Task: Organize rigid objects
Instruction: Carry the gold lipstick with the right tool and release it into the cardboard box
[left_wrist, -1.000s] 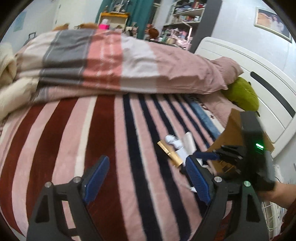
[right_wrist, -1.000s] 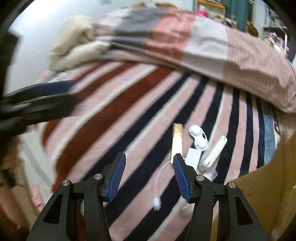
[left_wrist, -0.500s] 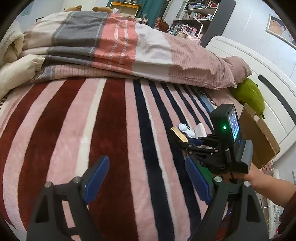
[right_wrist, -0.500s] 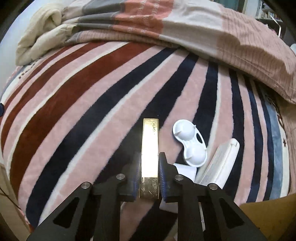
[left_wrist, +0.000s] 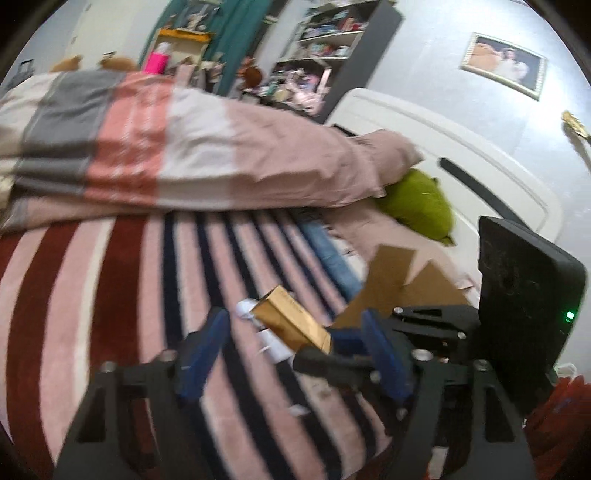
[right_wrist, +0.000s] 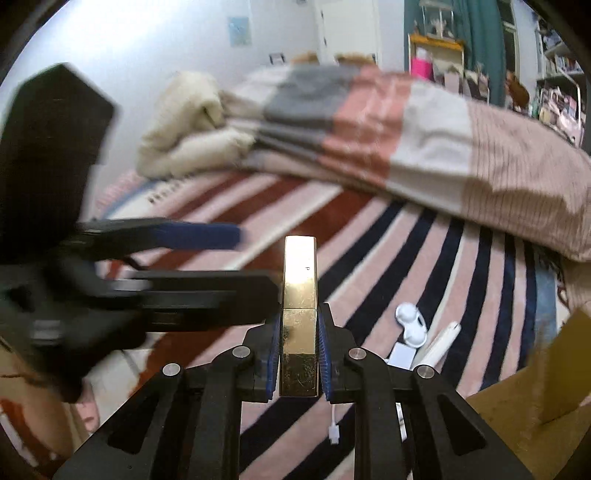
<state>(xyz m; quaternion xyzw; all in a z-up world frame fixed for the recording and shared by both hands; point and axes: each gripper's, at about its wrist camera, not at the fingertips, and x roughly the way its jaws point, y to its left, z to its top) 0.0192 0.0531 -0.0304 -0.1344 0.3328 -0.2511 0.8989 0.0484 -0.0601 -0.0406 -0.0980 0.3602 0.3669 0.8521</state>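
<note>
A long gold box (right_wrist: 299, 314) hangs above the striped blanket (right_wrist: 369, 236), and my right gripper (right_wrist: 298, 332) is shut on its near end. In the left wrist view the same gold box (left_wrist: 291, 321) sticks out of the right gripper (left_wrist: 328, 341) from the right. It crosses in front of my left gripper (left_wrist: 295, 319), whose jaws are closing without pressing on anything. From the right wrist, the left gripper (right_wrist: 255, 262) reaches in from the left, with its fingertips just short of the box. A white lens case (right_wrist: 410, 325), a white tube (right_wrist: 441, 341) and a white charger (right_wrist: 400, 356) lie on the blanket.
An open cardboard box (left_wrist: 391, 291) stands at the bed's right edge, also at the lower right of the right wrist view (right_wrist: 535, 398). A folded quilt (left_wrist: 184, 147) lies across the far side. A green plush (left_wrist: 421, 206) rests by the white headboard (left_wrist: 461, 147).
The right gripper shut on the gold box where it lay and has lifted it off the blanket. The left gripper's jaws have narrowed and it now sits close beside the right one.
</note>
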